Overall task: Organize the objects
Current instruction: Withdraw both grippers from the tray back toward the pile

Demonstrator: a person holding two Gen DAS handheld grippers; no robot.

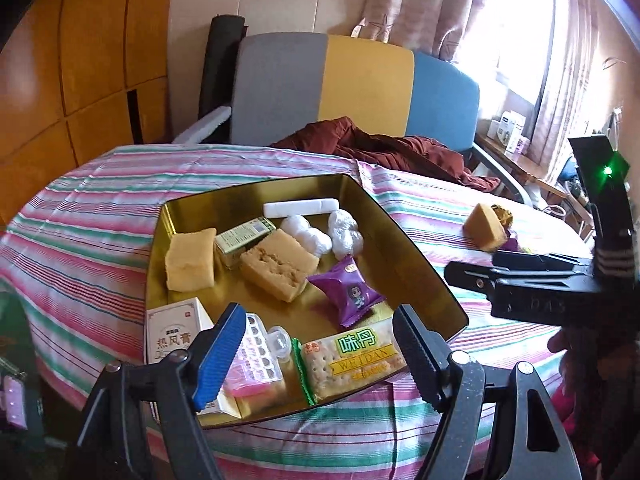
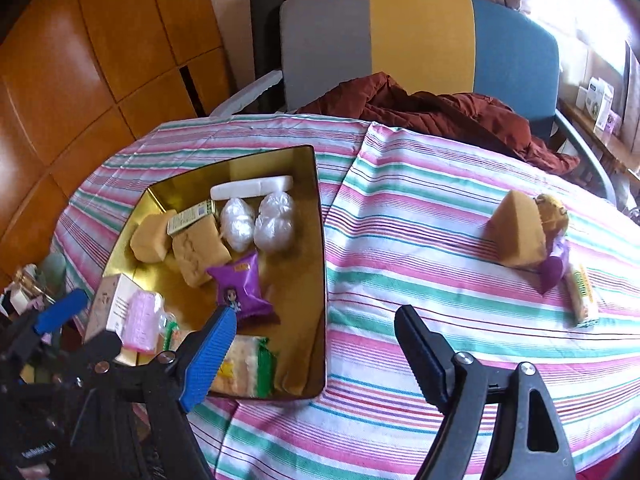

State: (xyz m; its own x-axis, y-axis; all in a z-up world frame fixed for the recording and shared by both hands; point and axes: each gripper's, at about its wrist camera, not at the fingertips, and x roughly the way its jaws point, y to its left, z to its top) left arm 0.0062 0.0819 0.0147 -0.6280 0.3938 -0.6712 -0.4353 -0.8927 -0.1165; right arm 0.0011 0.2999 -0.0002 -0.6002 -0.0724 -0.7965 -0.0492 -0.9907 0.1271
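A gold tin tray sits on a round table under a pink-and-green striped cloth, already loaded: two yellow sponge blocks, two white bundles wrapped in clear plastic, one white foam bar, one small green-and-white box, one purple snack packet, one cracker pack with a green end seal, one pink pill organiser and one white medicine box. Well apart on the cloth to the right, a third sponge wedge stands on edge, touching a small doll that leans against its far side, with a second wrapped cracker pack lying just beside them, its long axis running toward the camera. The left gripper hangs wide apart over the tray's near edge, its fingers straddling the pill organiser and the cracker pack and gripping nothing. The right gripper is likewise spread wide and holds nothing, poised above the tray's right corner. The foam bar lies lengthwise along the tray's far wall. A grey, yellow and blue chair stands behind the table, a dark red garment heaped on it.
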